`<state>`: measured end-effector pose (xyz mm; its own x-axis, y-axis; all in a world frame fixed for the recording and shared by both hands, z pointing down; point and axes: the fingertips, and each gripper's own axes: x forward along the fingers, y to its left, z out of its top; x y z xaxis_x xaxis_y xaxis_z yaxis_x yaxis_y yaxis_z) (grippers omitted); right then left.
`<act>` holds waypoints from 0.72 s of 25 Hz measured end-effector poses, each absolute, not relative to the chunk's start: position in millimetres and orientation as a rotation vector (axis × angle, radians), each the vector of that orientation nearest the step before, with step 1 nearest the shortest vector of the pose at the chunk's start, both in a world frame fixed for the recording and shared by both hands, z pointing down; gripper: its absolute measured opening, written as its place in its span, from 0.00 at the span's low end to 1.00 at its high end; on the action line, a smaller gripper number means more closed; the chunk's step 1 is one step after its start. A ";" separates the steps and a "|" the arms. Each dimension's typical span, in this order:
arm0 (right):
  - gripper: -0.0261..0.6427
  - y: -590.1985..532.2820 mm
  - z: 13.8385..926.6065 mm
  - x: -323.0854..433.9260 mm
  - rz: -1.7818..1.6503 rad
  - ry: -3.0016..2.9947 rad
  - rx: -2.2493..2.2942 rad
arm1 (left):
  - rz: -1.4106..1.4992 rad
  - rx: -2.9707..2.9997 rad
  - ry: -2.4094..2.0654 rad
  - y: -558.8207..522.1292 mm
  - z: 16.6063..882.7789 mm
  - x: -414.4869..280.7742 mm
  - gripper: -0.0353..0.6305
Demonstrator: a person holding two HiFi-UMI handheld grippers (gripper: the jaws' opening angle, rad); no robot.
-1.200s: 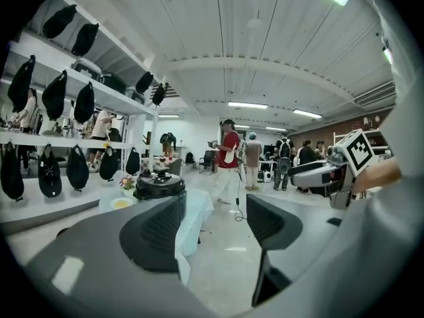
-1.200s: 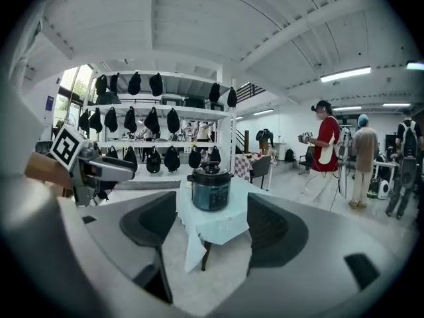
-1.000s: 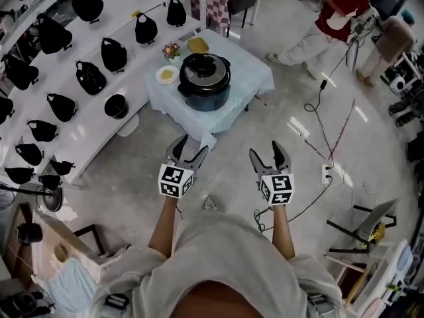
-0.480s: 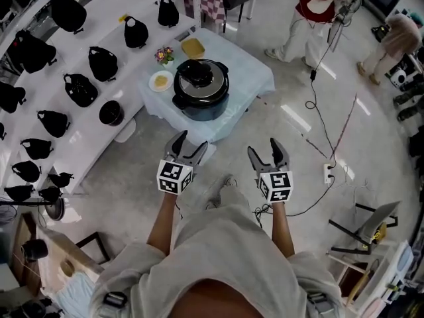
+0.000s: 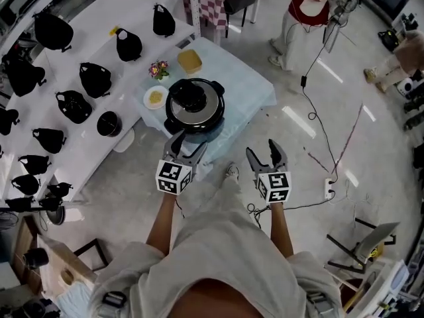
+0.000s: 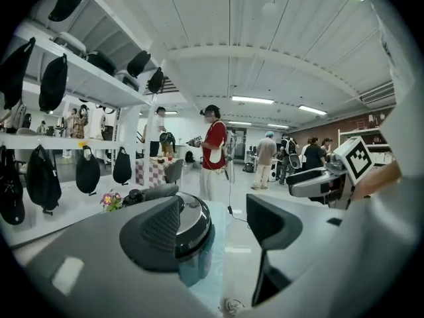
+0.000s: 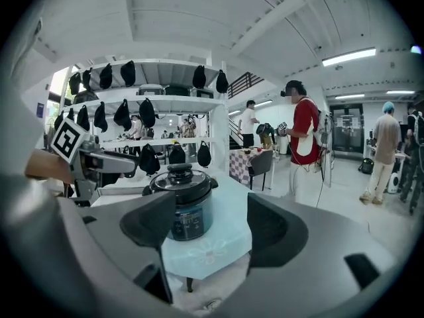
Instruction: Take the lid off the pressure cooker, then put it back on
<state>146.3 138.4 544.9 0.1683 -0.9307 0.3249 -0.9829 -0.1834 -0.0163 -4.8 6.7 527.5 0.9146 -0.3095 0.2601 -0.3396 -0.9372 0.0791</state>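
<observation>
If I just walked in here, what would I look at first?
Probably the big dark pressure cooker, lid on, sitting on a small table with a pale blue cloth. Next, the rows of black bags on the white shelves to its left. Close up, the left gripper and right gripper are both open and empty, pointing toward the cooker.

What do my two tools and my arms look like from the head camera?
The left tool and right tool match. Each has two curved grey jaws with darker inner faces, and each carries a white cube printed with black square markers. The forearms are bare below a loose, light grey short-sleeved shirt.
</observation>
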 end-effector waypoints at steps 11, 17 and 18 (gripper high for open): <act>0.50 14.9 530.5 249.8 0.403 -2.055 2.099 | 0.350 2.904 -0.734 -90.2 496.6 82.7 0.50; 0.50 -47.6 542.7 268.1 0.437 -2.197 1.934 | 0.395 2.834 -0.920 -130.5 503.8 95.0 0.50; 0.50 -56.9 543.8 266.3 0.439 -2.225 1.901 | 0.398 2.816 -0.955 -135.8 505.2 93.1 0.50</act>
